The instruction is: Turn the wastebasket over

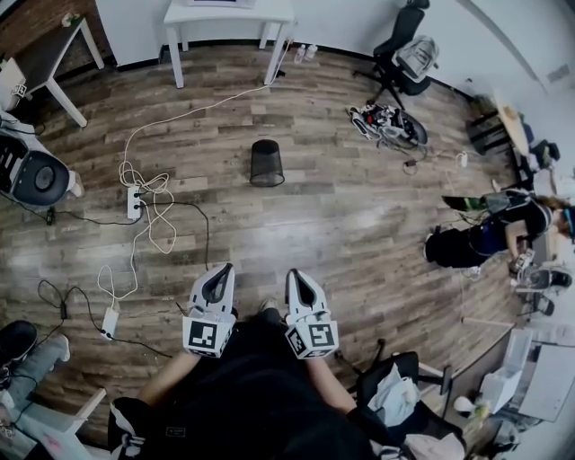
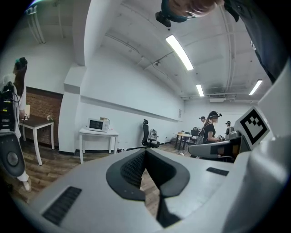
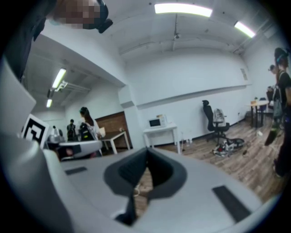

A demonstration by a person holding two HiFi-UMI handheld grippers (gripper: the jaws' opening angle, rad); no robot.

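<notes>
Overall: wood-plank floor [image 1: 341,207] of an office room, seen from above, with two grippers held low in front of the person.
Wastebasket: black mesh wastebasket [image 1: 267,163], standing on end on bare floor, ahead of both grippers and well apart from them; nothing touches it. Whether its mouth faces up cannot be told.
Left gripper: left gripper [image 1: 225,269], jaws closed together with nothing between them; tips point toward the wastebasket.
Right gripper: right gripper [image 1: 294,273], jaws likewise closed and empty; just beside the left gripper, roughly parallel to it.
Table: white table [image 1: 229,13] against the far wall, beyond the wastebasket; a microwave [image 2: 98,124] sits on it.
Cable: white cable [image 1: 153,193] runs from the table across the floor in loose loops, left of the wastebasket.
Power strip: power strip [image 1: 134,202] lies among the loops.
Chair: black office chair [image 1: 404,40] at far right, near the wall.
Person: crouched person [image 1: 490,235] at the right edge, well apart from the wastebasket.
</notes>
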